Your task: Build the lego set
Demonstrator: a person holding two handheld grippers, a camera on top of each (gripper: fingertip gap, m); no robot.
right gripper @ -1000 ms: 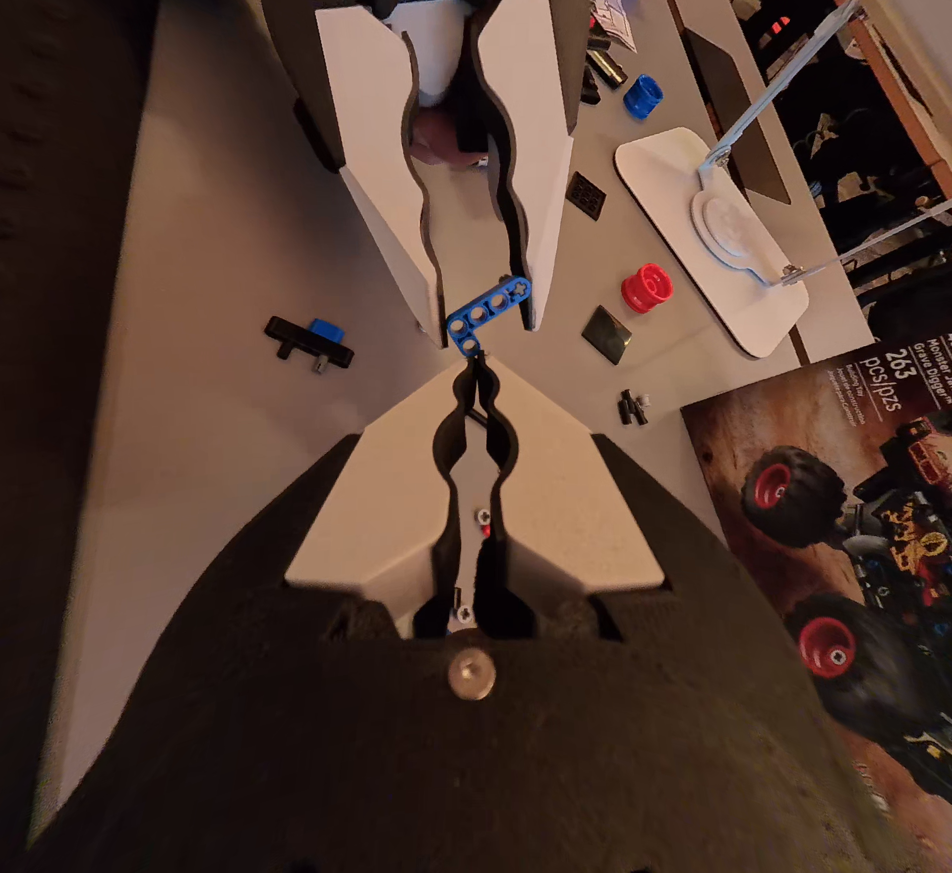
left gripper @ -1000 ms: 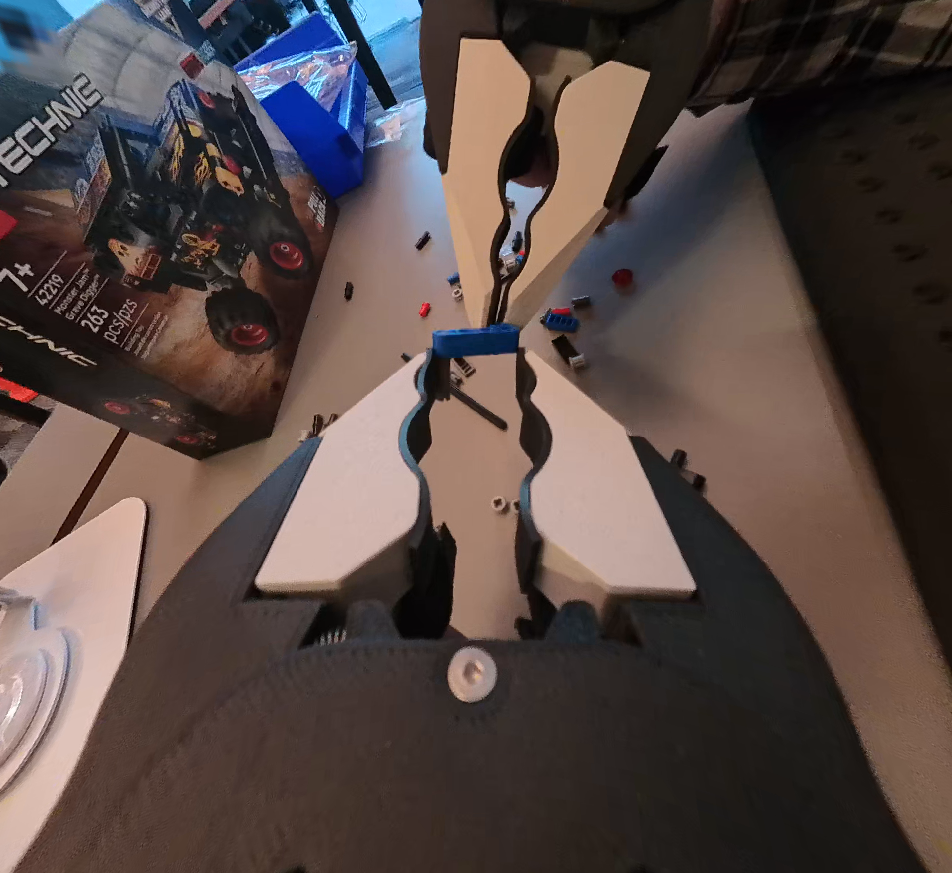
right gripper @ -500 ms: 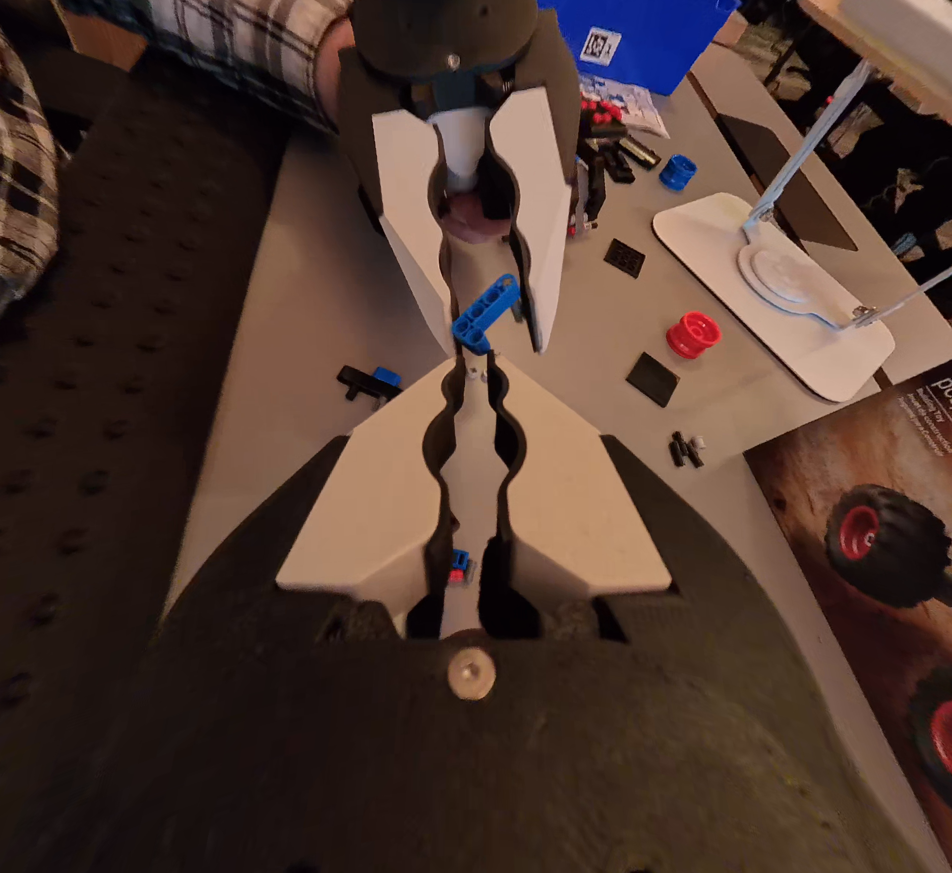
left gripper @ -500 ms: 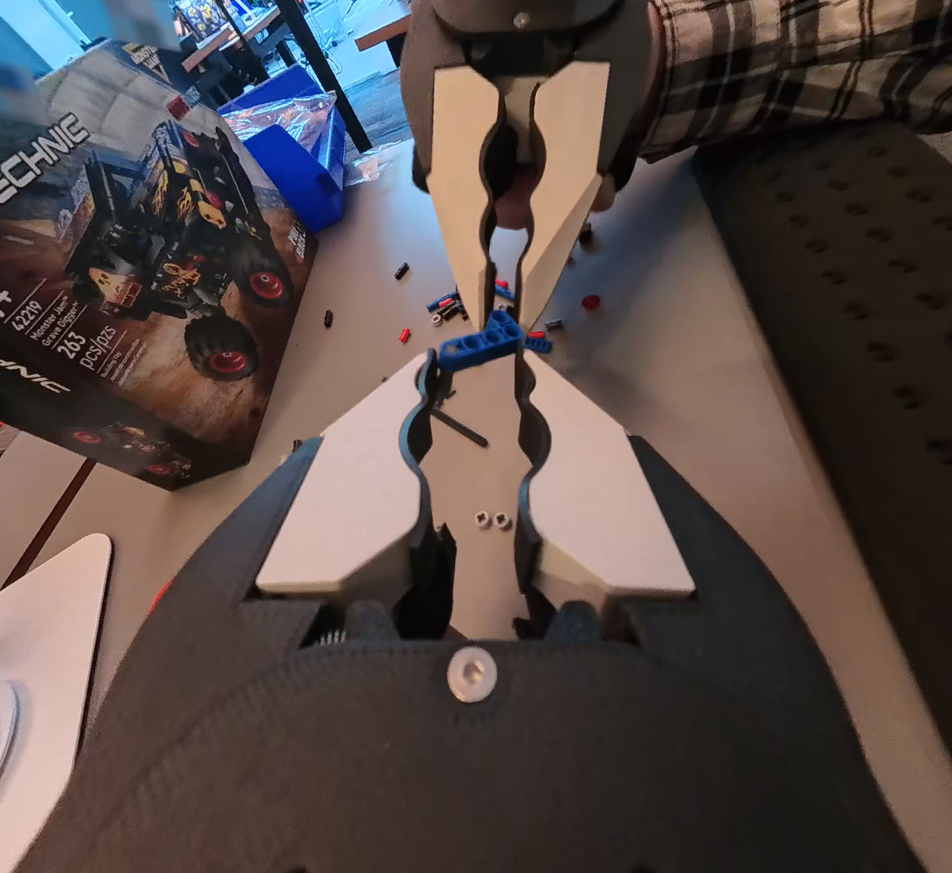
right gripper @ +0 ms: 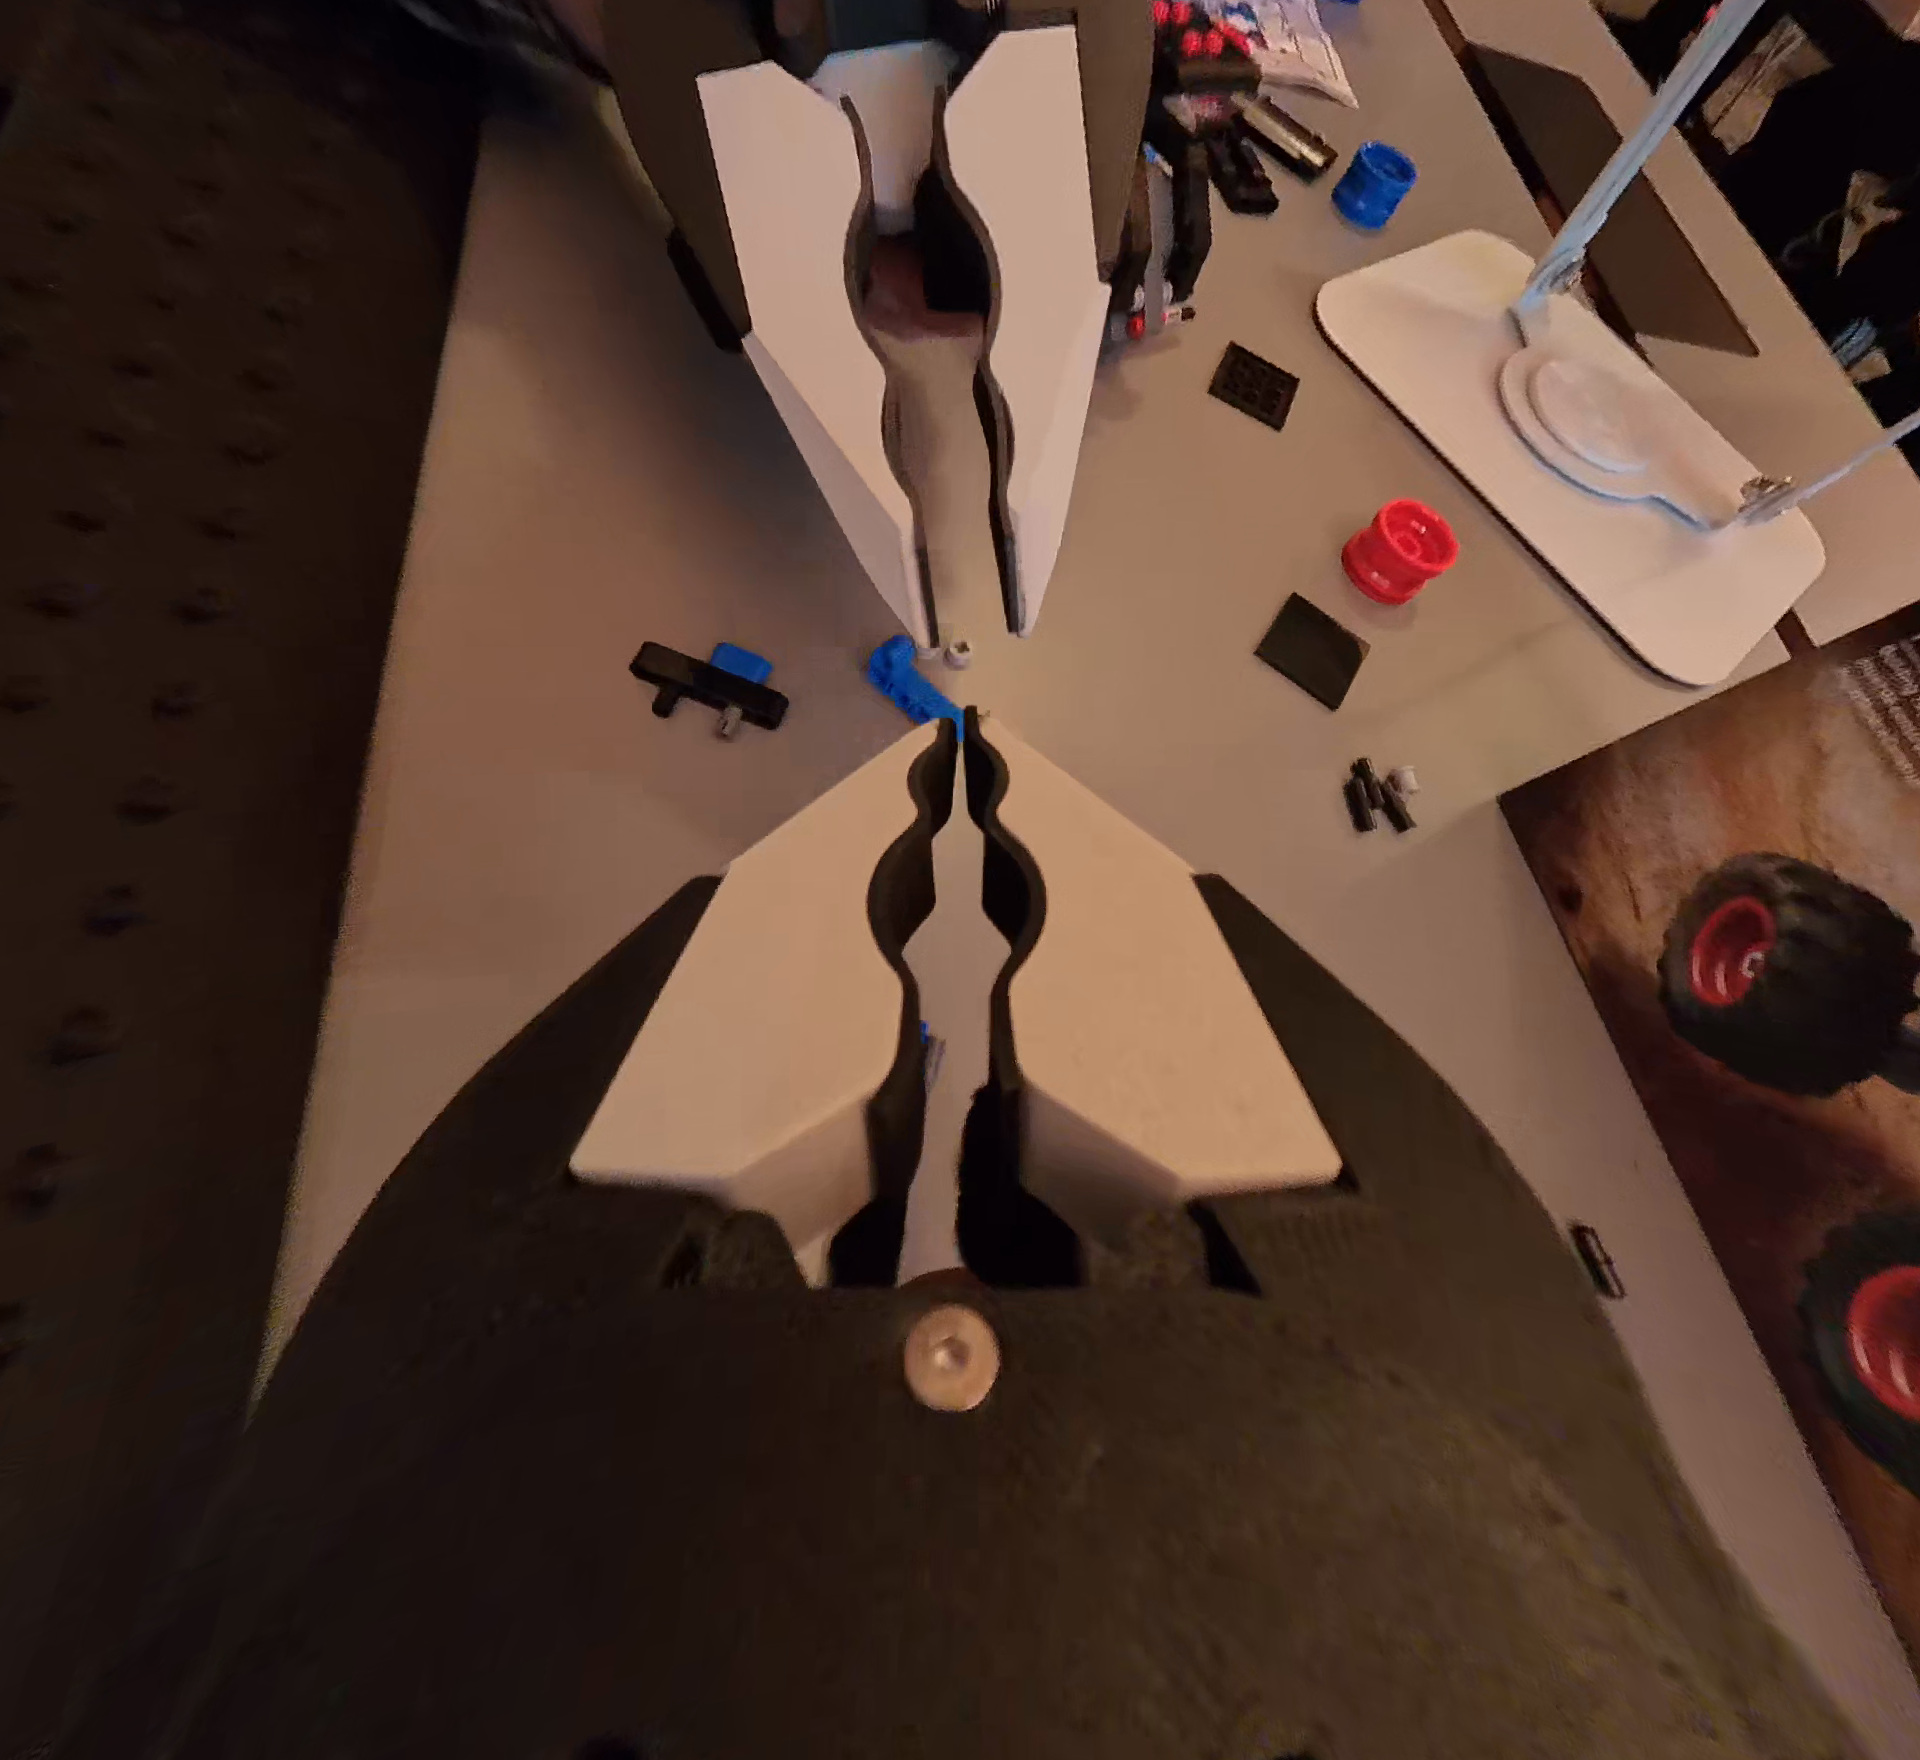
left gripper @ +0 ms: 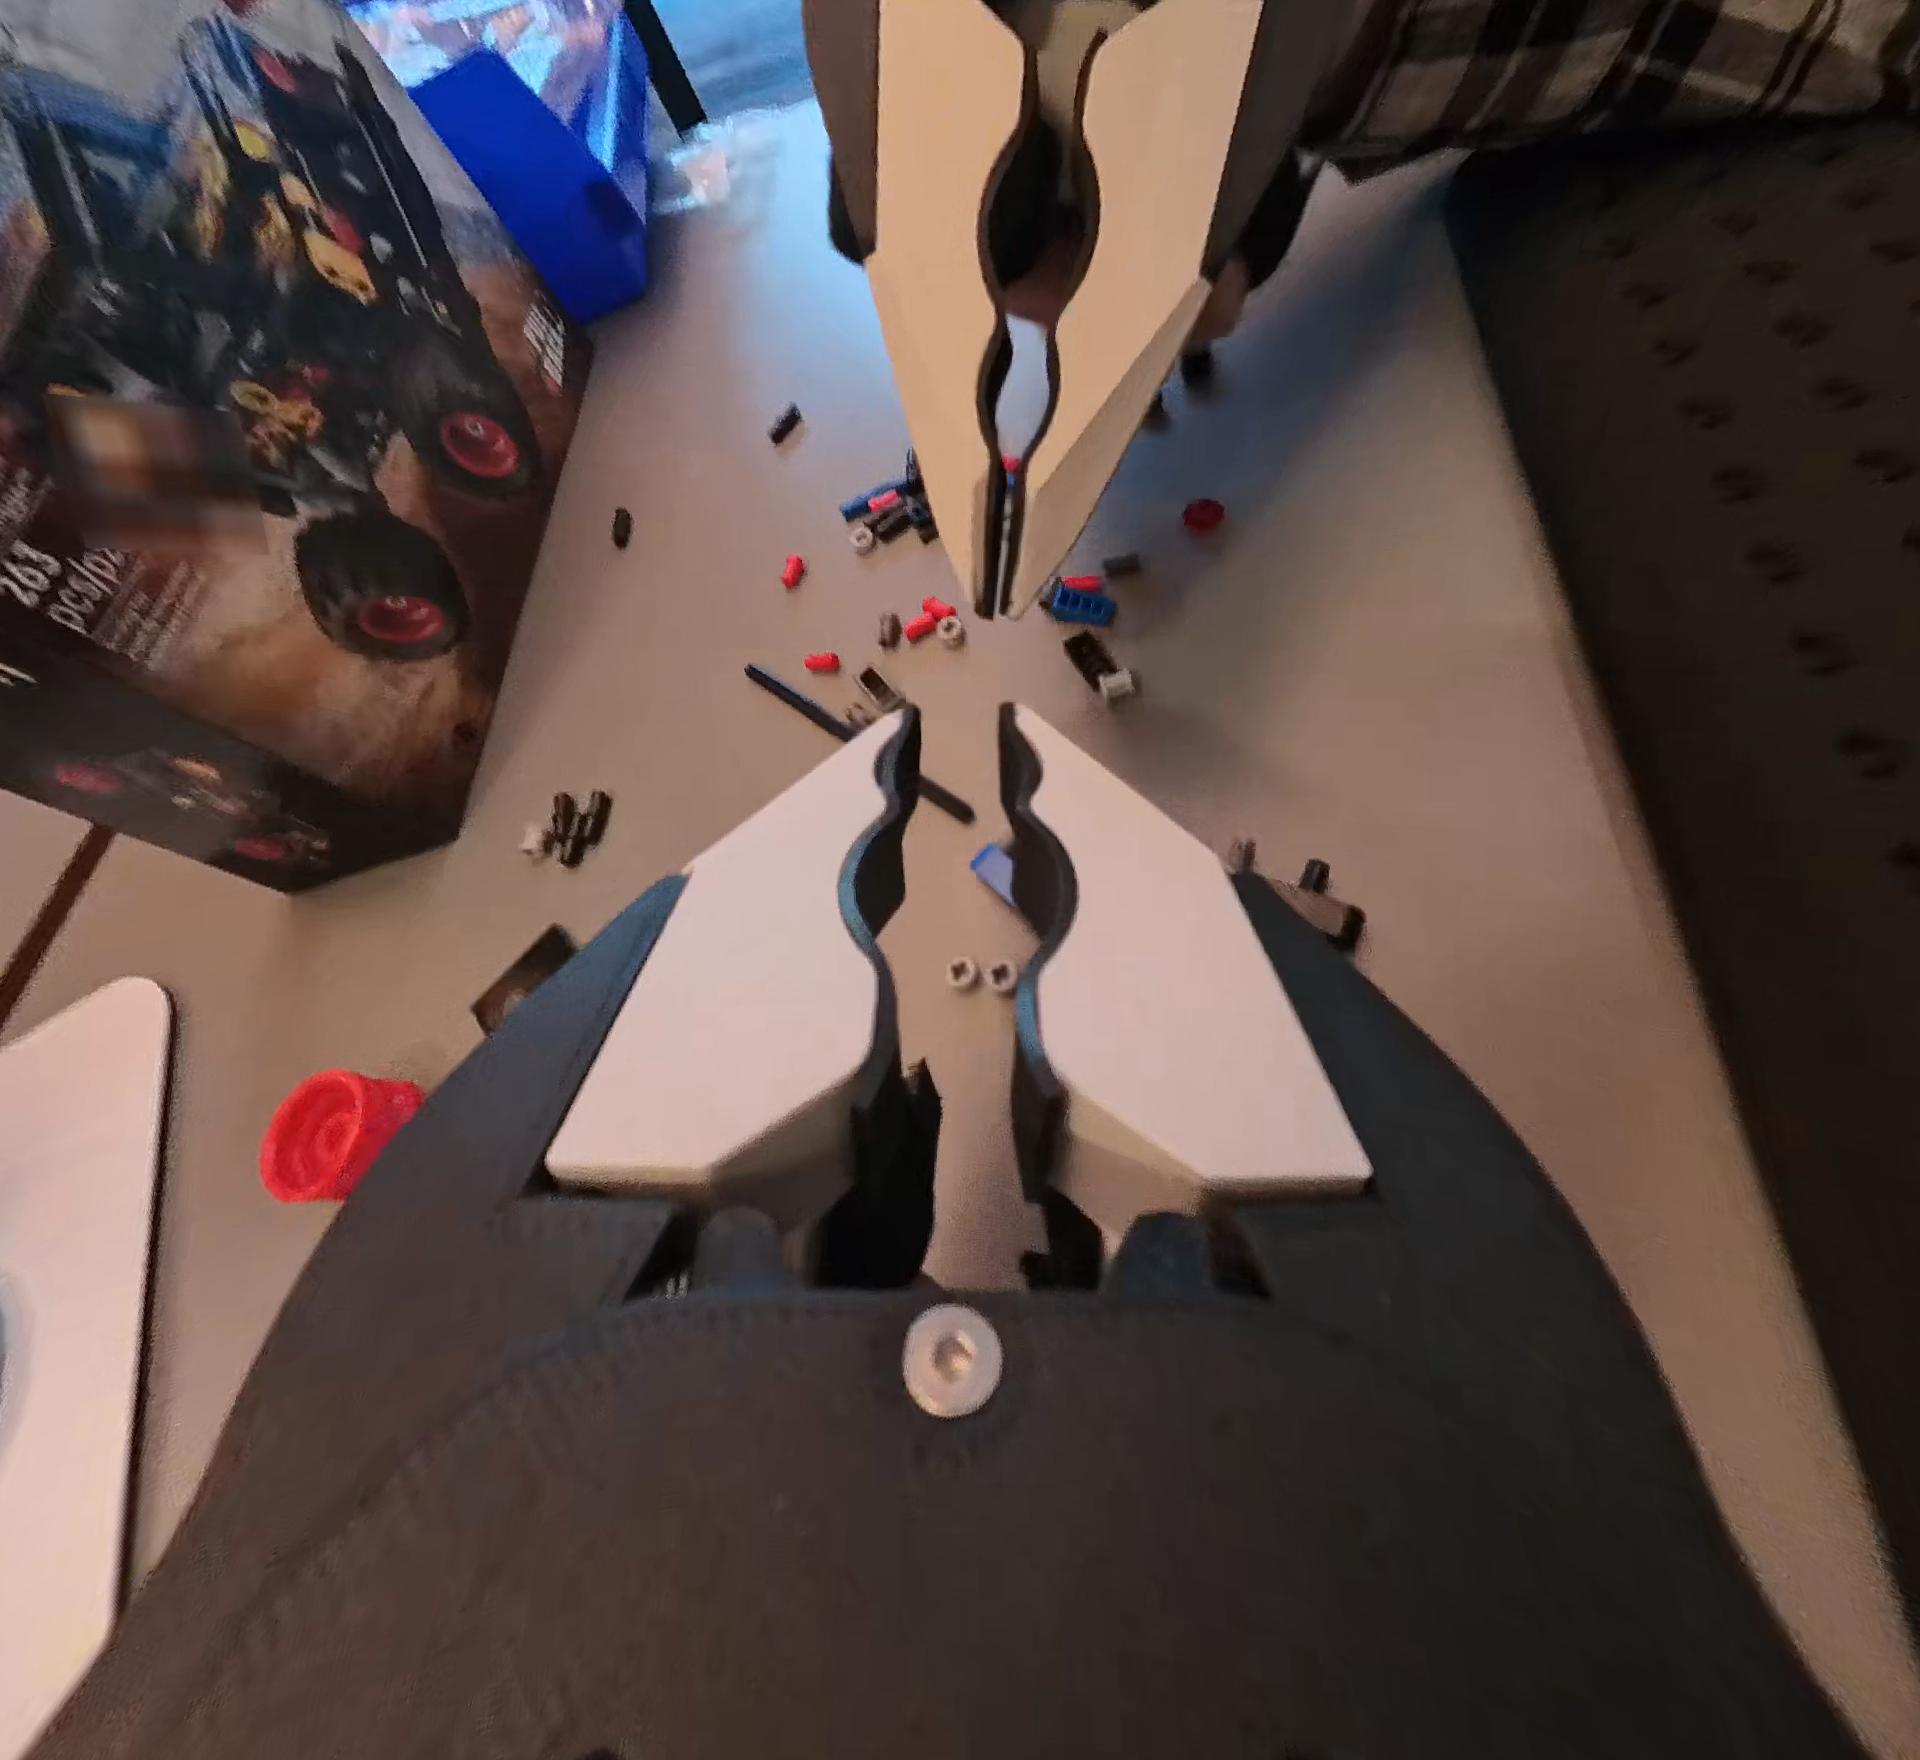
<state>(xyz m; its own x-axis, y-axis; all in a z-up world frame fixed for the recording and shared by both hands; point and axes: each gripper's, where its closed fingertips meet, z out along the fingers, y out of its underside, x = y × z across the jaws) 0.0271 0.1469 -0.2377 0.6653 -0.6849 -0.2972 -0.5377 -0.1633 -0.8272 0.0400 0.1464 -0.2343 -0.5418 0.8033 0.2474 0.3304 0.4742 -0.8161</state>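
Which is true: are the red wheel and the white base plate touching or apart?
Apart. The right wrist view shows a strip of bare grey table between the red wheel and the white base plate.

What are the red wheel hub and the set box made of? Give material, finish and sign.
Red wheel hub: moulded plastic, it seems; smooth, slightly glossy, one even colour, crisp rims.
Set box: probably printed cardboard; sharp folded edges, picture across its face, faint sheen.

Two hand-held grippers – left (left gripper: 954, 723), right (right gripper: 958, 731) – one red wheel hub (right gripper: 1398, 551), one blue hub (right gripper: 1372, 184), one blue bin (left gripper: 540, 152), one set box (left gripper: 239, 380)
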